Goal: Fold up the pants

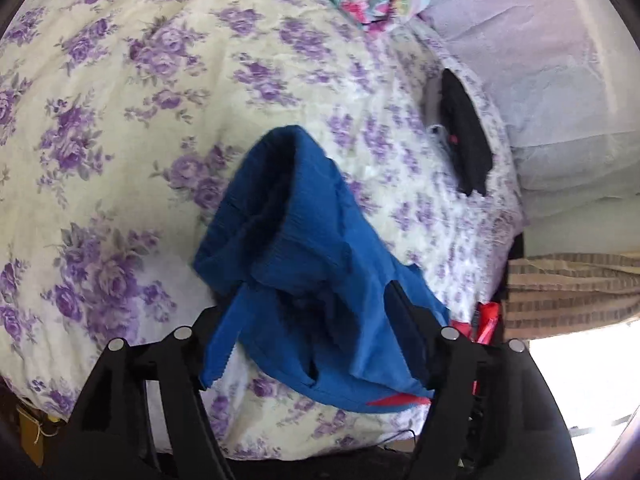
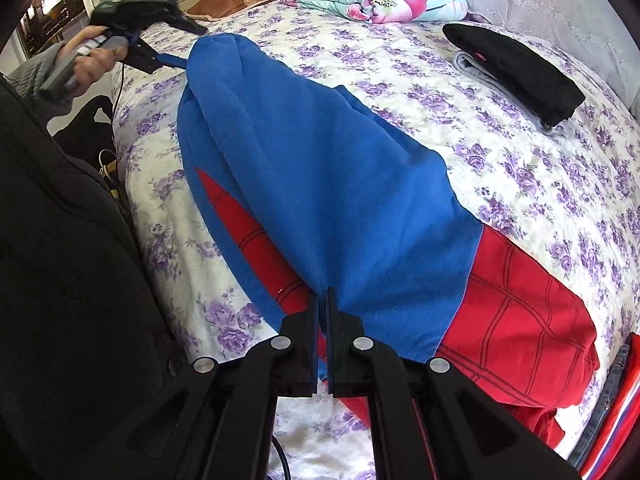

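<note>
The pants (image 2: 320,184) are blue fleece with red panels crossed by dark lines, lying along the floral bed (image 2: 520,184). My right gripper (image 2: 323,304) is shut on the blue fabric near the red part. In the right wrist view the left gripper (image 2: 160,60) is at the far end, held by a hand, against the blue fabric. In the left wrist view my left gripper (image 1: 316,300) has its jaws wide apart, with bunched blue pants fabric (image 1: 296,248) draped between and over the fingers (image 1: 408,320).
A folded black and grey garment pile (image 2: 520,72) lies on the bed's right side. A folded floral blanket (image 2: 380,0) sits at the far end. More red and denim clothes (image 2: 616,400) lie at the right edge. A dark chair (image 2: 60,260) stands left.
</note>
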